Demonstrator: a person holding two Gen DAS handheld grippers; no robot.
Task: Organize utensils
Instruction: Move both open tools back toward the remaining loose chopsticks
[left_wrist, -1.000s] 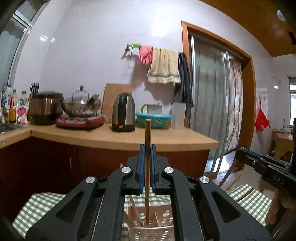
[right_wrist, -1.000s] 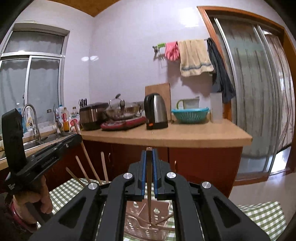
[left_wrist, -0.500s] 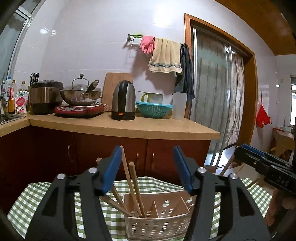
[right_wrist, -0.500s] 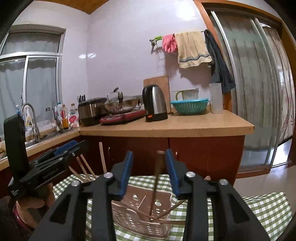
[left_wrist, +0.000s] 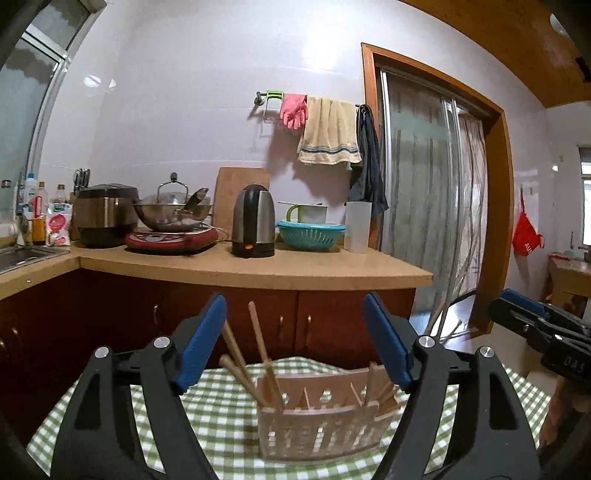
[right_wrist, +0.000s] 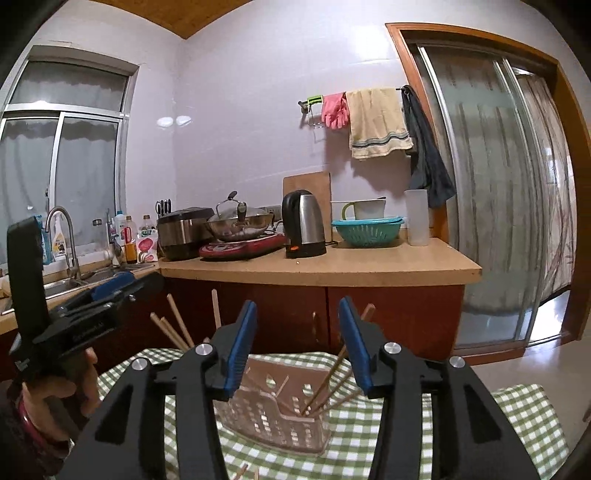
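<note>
Left wrist view, from left to right: the left gripper (left_wrist: 295, 336) stands with its blue jaws spread wide and nothing between them, having just been opening; beyond it several chopsticks (left_wrist: 260, 341) lean in the left end of a slotted plastic basket (left_wrist: 317, 430) on a green checked tablecloth (left_wrist: 221, 410), a few more lean at its right end, and the other gripper shows at the far right edge. Right wrist view, left to right: a hand (right_wrist: 75, 387) grips the handle of the left tool, and the right gripper (right_wrist: 297, 343) is also parted and empty, its jaws likewise just opened, with thin sticks slanting in the basket's right compartment. Both tools look to have let go, so the step in hand appears to be a drop-off. The risk from here: the sticks lean rather than stand, and a finger brushing one on the way out could flick it onto the cloth or tip the light basket. Two stick ends (right_wrist: 247, 472) low in the right view suggest loose pieces not yet sorted
</note>
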